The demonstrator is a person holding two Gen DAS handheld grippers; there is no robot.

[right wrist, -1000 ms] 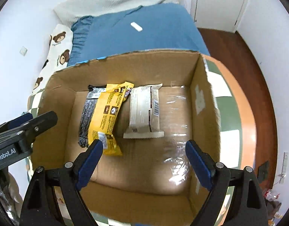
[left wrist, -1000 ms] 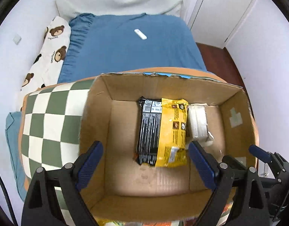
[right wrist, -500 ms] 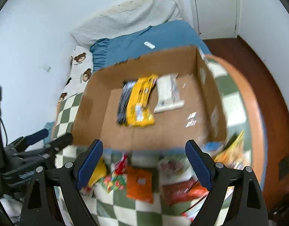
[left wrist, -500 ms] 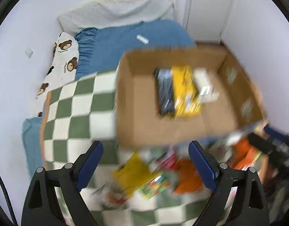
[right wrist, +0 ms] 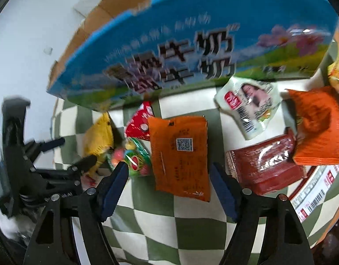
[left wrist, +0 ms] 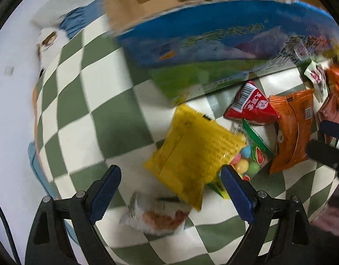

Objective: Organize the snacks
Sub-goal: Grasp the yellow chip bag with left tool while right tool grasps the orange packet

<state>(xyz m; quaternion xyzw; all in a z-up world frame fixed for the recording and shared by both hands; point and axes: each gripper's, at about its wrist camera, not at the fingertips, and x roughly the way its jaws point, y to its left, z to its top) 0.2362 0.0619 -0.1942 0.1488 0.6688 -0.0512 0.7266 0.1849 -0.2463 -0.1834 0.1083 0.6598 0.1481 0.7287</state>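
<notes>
Loose snack packets lie on the green-and-white checked cloth (left wrist: 85,101) in front of the cardboard box (left wrist: 213,44). My left gripper (left wrist: 170,190) points down, open, with a yellow packet (left wrist: 191,154) just ahead of its fingertips and untouched. A clear packet (left wrist: 156,216) of reddish food lies below it. My right gripper (right wrist: 170,187) hovers over an orange packet (right wrist: 180,154). Its jaws are closing with the packet's near end between them, the pads not pressing on it. The box (right wrist: 191,44) shows its blue printed side. My left gripper (right wrist: 74,151) appears at the left by the yellow packet (right wrist: 98,134).
A red triangular packet (left wrist: 251,108), a green candy bag (left wrist: 251,159) and the orange packet (left wrist: 293,128) crowd together. A white packet (right wrist: 249,108), a dark red packet (right wrist: 266,165) and another orange one (right wrist: 317,128) lie to the right. The table's orange rim (right wrist: 319,227) curves close by.
Both grippers have left the space above the open box and dropped to the snack pile in front of it. The right jaws stand narrower than before.
</notes>
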